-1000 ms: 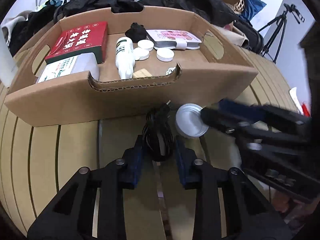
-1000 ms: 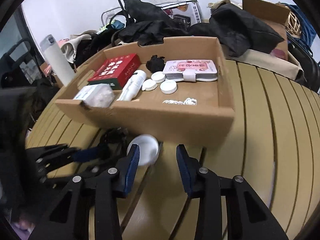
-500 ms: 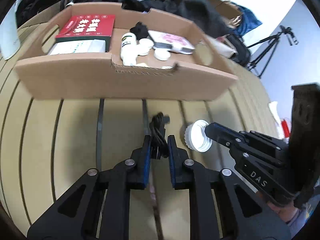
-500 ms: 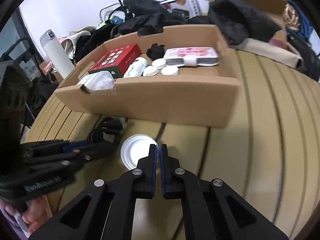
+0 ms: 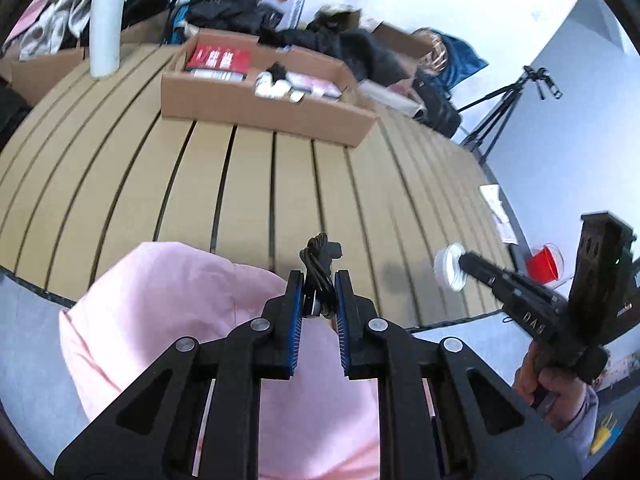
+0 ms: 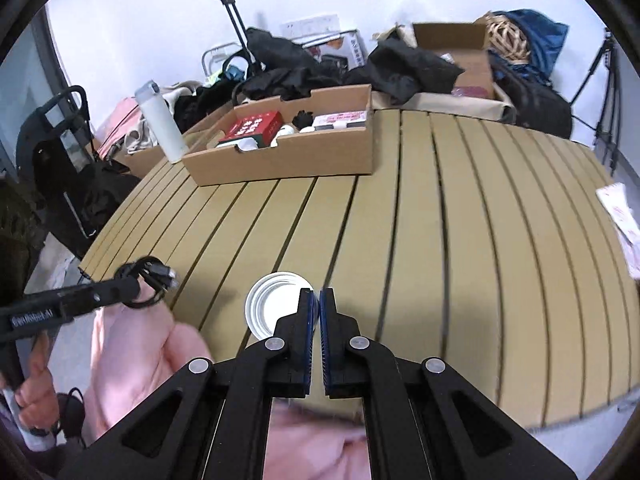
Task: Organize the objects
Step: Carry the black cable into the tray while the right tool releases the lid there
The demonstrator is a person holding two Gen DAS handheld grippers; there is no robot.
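Note:
My left gripper (image 5: 317,280) is shut on a coiled black cable (image 5: 320,258), held up over the near edge of the slatted table (image 5: 248,184). My right gripper (image 6: 318,294) is shut on the rim of a round white lid (image 6: 276,308), also lifted above the table's near edge. The right wrist view shows the cable (image 6: 154,276) in the left gripper at the left; the left wrist view shows the lid (image 5: 450,270) in the right gripper at the right. The cardboard tray (image 6: 288,156) with a red box (image 6: 254,128), a white bottle and small lids sits far back.
A white flask (image 6: 162,126) stands left of the tray. Black bags, clothes and another cardboard box (image 6: 460,52) crowd the back. A tripod (image 5: 508,104) stands at the right. A red cup (image 5: 542,266) sits on the floor. A pink garment (image 5: 176,320) lies under both grippers.
Both grippers closed, the left on the cable and the right on the lid, then lifted and pulled back from the tray to the table's near edge.

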